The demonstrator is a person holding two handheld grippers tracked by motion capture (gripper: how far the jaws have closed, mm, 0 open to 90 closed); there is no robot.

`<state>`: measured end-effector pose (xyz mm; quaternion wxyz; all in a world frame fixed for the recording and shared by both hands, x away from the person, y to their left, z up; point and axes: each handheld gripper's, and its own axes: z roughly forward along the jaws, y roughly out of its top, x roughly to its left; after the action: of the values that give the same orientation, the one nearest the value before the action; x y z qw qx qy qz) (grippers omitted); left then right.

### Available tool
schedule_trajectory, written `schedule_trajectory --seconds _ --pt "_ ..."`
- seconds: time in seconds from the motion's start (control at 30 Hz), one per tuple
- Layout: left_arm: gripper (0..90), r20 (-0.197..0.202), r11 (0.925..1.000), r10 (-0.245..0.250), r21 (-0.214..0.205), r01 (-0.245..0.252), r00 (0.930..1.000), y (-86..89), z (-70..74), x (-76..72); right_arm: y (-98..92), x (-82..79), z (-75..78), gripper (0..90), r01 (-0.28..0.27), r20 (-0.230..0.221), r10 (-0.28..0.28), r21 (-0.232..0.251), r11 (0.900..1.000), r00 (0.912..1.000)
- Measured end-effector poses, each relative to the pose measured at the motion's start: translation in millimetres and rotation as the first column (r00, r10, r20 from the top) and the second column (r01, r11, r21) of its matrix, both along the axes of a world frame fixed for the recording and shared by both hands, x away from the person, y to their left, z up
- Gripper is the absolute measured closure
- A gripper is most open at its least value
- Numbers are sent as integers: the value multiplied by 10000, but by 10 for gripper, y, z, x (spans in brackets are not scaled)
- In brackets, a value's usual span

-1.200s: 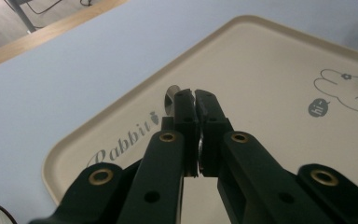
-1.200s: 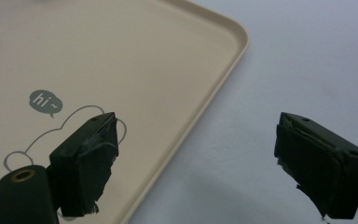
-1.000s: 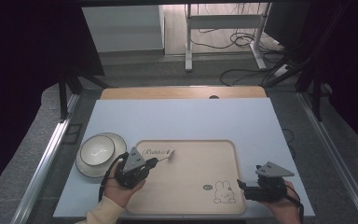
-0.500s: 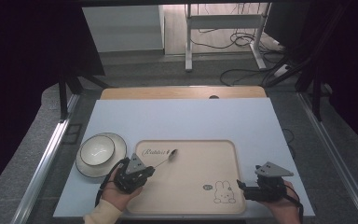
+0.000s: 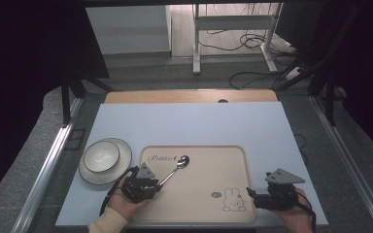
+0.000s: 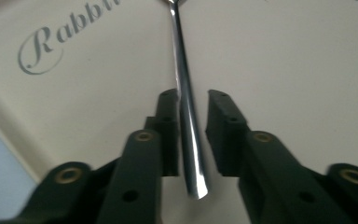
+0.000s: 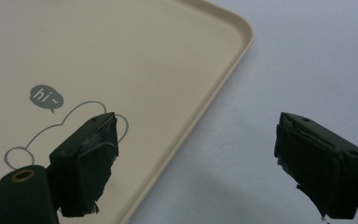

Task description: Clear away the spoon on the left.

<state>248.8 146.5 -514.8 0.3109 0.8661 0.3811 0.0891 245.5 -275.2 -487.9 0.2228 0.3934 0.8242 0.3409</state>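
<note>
- My left gripper (image 6: 193, 116) sits low over the tray (image 5: 209, 204). Its jaws are a little apart, one on each side of the spoon (image 6: 186, 116) handle.
- The spoon lies flat on the tray, bowl pointing away from that gripper.
- My right gripper (image 7: 196, 163) is wide open and holds nothing, over the tray's edge and the table (image 7: 307, 56).
- A bowl (image 5: 102, 158) sits on a plate just beside my left gripper.

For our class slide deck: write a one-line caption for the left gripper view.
Left tool, slightly open, straddles a spoon's handle on the beige tray.
</note>
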Motion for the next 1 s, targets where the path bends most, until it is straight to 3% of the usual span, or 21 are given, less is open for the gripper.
schedule_trajectory --seconds 0.03,0.07,0.23,0.5,0.67,0.8,1.0 --pt "564 -11 10000 52 -22 -52 10000 -4 -1 1 1 0 -1 138 -6 -7 6 -14 10000 10000" --pt "406 -95 10000 74 -64 -75 9999 -7 4 6 2 0 -2 137 -16 -14 16 -24 10000 10000" --pt "258 105 9997 175 -141 -174 9998 0 51 0 5 1 -3 137 -31 -37 31 -6 10000 10000" --pt "212 709 9979 441 -515 -405 9965 56 212 -15 -18 20 -3 137 16 34 -17 102 9999 10000" --pt "207 1306 9984 445 -403 -395 9904 86 295 -31 -33 34 -4 137 -51 57 50 218 9997 10000" --pt "207 1449 9981 535 -396 -482 9880 130 322 -50 -29 30 0 137 -119 79 118 187 9998 9999" --pt "211 1934 9948 942 -570 -847 9766 284 417 -127 -39 -2 21 137 -171 176 167 190 9997 9997"
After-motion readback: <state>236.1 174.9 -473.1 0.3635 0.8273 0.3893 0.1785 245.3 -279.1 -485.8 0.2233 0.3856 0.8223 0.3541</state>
